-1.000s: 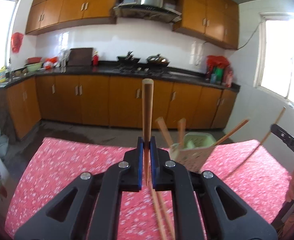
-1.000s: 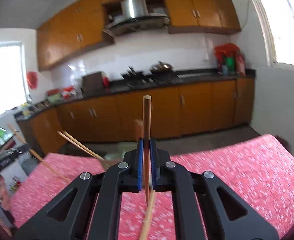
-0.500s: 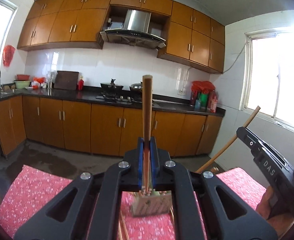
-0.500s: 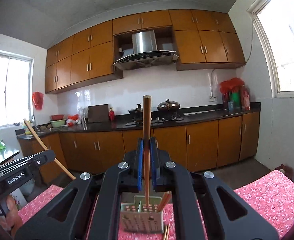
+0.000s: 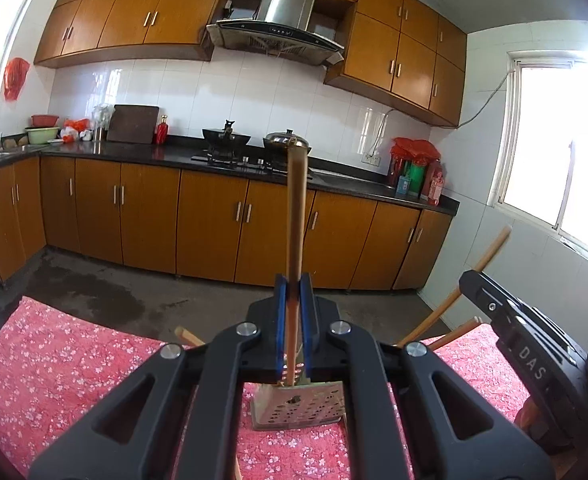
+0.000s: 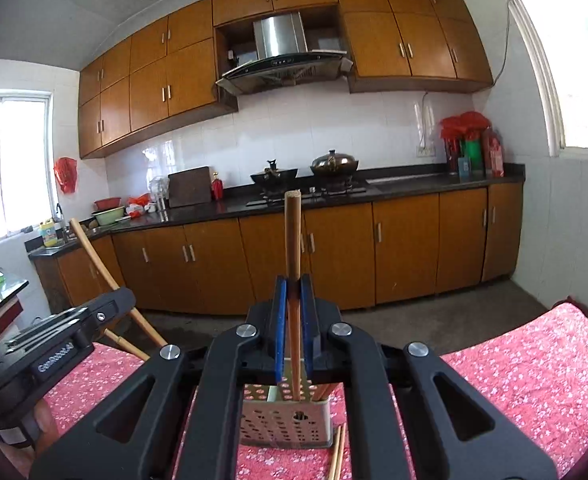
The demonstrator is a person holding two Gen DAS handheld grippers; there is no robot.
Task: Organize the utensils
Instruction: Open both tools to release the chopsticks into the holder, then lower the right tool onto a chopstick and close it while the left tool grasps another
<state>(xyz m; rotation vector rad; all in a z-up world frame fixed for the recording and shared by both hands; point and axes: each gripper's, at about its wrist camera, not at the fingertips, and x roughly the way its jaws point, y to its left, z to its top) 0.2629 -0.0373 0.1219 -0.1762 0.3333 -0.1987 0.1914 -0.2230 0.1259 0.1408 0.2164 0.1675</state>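
My left gripper (image 5: pixel 293 292) is shut on an upright wooden chopstick (image 5: pixel 296 208), whose lower end hangs just above a perforated utensil holder (image 5: pixel 300 406) on the red floral tablecloth (image 5: pixel 61 364). My right gripper (image 6: pixel 293 296) is shut on another upright chopstick (image 6: pixel 292 236), with its tip down inside the same holder (image 6: pixel 285 420). Each gripper shows in the other's view: the right one (image 5: pixel 526 344) with its chopstick (image 5: pixel 490 252), the left one (image 6: pixel 53 340) with its chopstick (image 6: pixel 93 256). More chopsticks (image 5: pixel 450 336) lean in the holder, and a pair (image 6: pixel 337 452) lies beside it.
Behind the table runs a kitchen counter with orange cabinets (image 5: pixel 213 220), a stove with a wok (image 5: pixel 225 138) and a lidded pot (image 6: pixel 334 162). A person's hand (image 6: pixel 43 420) holds the left gripper. Windows stand at both sides.
Both grippers have swung level across the table toward the holder, which now sits centred right under both chopsticks. Each gripper has come closer into the other's view.
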